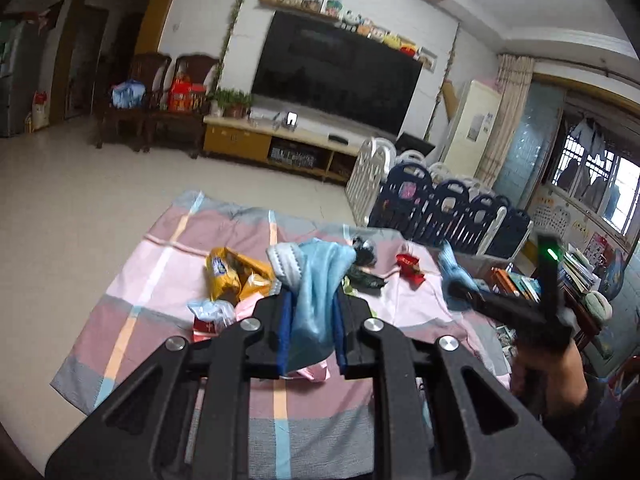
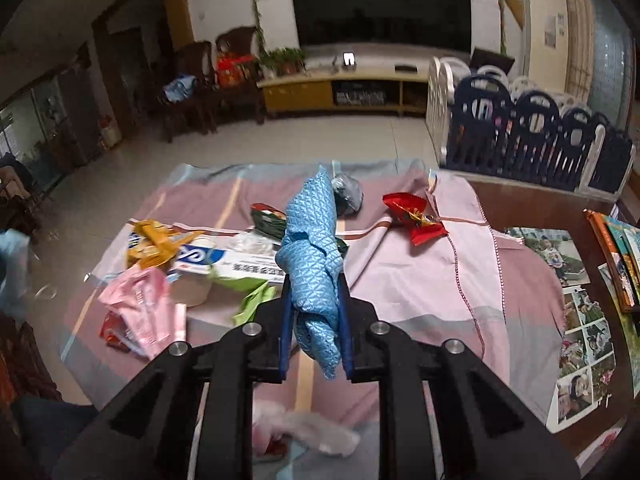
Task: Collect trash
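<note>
Above the checked cloth (image 2: 420,276) — left gripper (image 1: 312,312) clamps pale blue fabric (image 1: 320,280); right gripper (image 2: 316,320) clamps quilted blue rag (image 2: 314,248).

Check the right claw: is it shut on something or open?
Shut. The right claw pinches a crumpled blue quilted cloth between both fingers, held above the checked sheet.

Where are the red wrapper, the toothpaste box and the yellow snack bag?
red wrapper (image 2: 414,216), right wrist view, on its crinkled middle.
toothpaste box (image 2: 240,266), right wrist view, on its white side.
yellow snack bag (image 1: 232,276), left wrist view, on its front.
</note>
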Motion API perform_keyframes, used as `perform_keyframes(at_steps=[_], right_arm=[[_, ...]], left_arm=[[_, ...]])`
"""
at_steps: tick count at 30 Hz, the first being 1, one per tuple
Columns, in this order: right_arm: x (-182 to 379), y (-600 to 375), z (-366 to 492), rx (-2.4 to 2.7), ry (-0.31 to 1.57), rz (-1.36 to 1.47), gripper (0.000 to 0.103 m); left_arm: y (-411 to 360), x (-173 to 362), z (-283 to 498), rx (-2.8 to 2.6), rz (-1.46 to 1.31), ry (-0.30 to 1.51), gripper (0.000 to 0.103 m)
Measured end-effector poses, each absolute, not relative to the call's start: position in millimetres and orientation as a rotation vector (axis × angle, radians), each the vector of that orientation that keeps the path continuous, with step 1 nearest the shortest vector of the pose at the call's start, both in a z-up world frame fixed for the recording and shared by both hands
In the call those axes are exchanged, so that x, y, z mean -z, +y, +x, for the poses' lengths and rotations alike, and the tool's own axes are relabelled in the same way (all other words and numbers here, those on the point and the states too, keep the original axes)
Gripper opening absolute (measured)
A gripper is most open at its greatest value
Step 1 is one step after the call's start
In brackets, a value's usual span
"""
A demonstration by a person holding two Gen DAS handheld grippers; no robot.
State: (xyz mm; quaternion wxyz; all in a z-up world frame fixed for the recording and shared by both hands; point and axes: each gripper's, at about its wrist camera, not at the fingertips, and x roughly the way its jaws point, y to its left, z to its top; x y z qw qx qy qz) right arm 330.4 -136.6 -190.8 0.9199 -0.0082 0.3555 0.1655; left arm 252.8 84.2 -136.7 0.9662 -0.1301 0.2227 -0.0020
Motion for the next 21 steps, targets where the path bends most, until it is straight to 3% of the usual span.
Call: perform_keyframes(at_steps=[8, 15, 21], right_arm=[[153, -142, 178, -0.413, 0.458, -0.005, 0.020], [167, -117, 170, -0.410, 0.485, -0.097, 0.020], [173, -130, 179, -0.386, 0.528, -0.018, 0.020]], left_arm=[[55, 131, 224, -0.034, -0.119, 0.406, 0.019], [49, 134, 219, -0.088, -0.121, 0.412, 0.020], [38, 137, 208, -0.048, -0.104, 0.427, 0.020]])
